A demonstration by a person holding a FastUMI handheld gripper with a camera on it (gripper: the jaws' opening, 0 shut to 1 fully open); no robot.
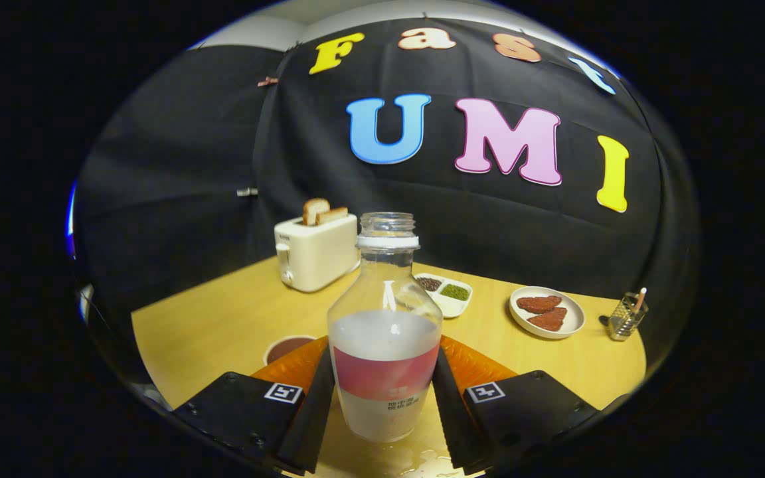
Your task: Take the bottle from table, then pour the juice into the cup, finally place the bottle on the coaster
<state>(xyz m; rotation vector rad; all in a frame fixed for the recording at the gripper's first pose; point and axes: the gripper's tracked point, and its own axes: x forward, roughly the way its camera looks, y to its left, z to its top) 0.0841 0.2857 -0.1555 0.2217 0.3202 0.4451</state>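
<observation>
Between the two fingers of the gripper [382, 392] stands the bottle [384, 332], upright and uncapped, both fingers pressed against its labelled lower half so it stays level and the pale juice inside keeps off the neck. Just behind the left finger sits the cup [287, 346], close enough for a short tilt. The toaster [316, 255] and the plate [547, 312] stand well beyond, clear of the pour.

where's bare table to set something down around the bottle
Free: the wood between the toaster and the cup, and ahead of the meat plate. Crowded: the tongs clamp the bottle, the divided dish just beyond.
</observation>
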